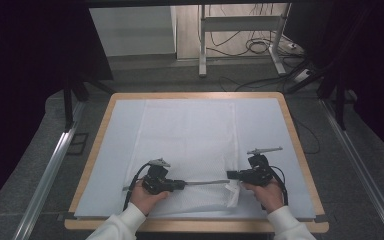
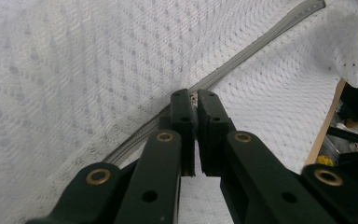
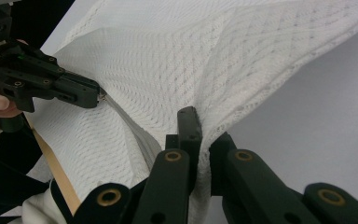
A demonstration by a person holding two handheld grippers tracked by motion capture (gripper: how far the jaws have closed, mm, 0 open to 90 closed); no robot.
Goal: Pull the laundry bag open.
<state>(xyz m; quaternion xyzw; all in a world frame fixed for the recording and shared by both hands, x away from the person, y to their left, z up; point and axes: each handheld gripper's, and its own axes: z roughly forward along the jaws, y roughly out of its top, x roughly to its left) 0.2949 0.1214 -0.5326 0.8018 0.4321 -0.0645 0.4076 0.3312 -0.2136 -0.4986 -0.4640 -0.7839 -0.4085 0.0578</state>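
1. No readable writing or brand appears on the white mesh cloth (image 1: 187, 145) or on either gripper.
2. The cloth lies spread on the wooden table (image 1: 290, 120), its near hem lifted.
3. Left gripper (image 1: 182, 184): jaws clenched on the hem's grey band (image 2: 251, 46), hand low, pointing right.
4. Right gripper (image 1: 230, 174): jaws clamped on the cloth's bunched edge, pointing left.

cloth (image 2: 98, 56): white open-weave mesh, matt, grey ribbed band along its edge | table (image 1: 195, 95): pale wood rim, smooth matt white sheet on top | left gripper (image 2: 195, 100): matt black plastic, brass-coloured rivets
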